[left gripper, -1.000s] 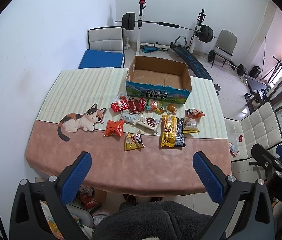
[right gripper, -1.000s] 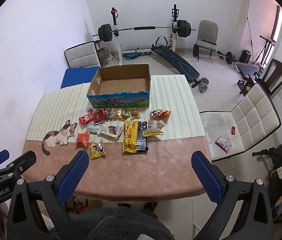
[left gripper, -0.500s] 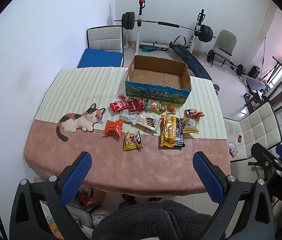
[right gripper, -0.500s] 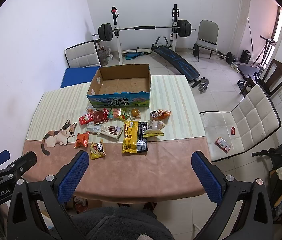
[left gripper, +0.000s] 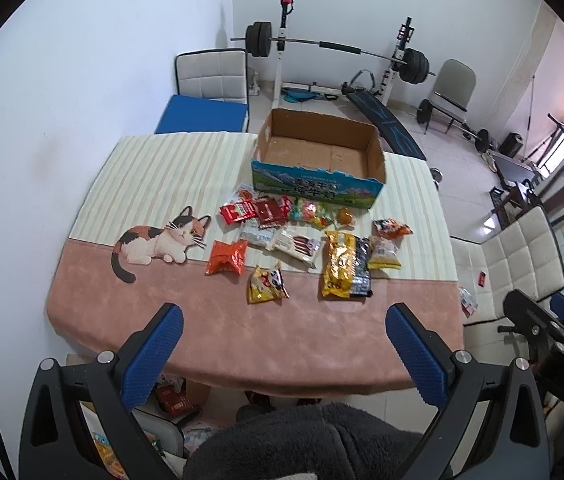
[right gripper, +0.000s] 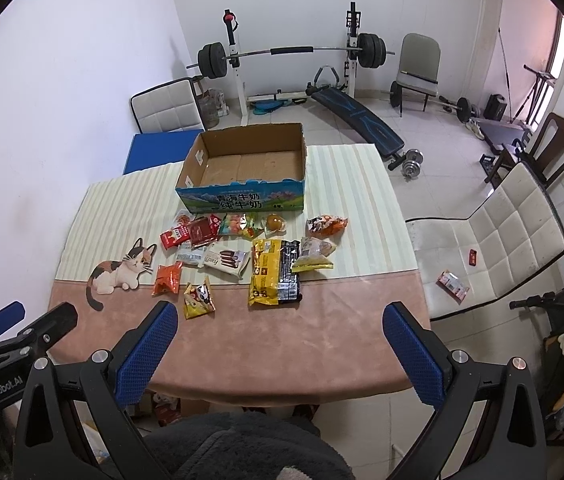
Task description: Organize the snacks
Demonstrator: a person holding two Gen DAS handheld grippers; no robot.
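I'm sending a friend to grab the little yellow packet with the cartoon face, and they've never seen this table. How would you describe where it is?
Start at the open cardboard box on the striped end of the table, then look at the snacks spread in front of it. The yellow packet lies at the near edge of that spread, on the pink part of the cloth. It sits just right of the crinkled orange packet and is much smaller than the long yellow and black bag.

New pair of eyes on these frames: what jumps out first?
The scatter of bright snack packets mid-table, just in front of an open, empty cardboard box. Next, the cartoon cat printed on the tablecloth, left of the snacks. Both tools, left and right, hover open at the table's near edge, holding nothing.
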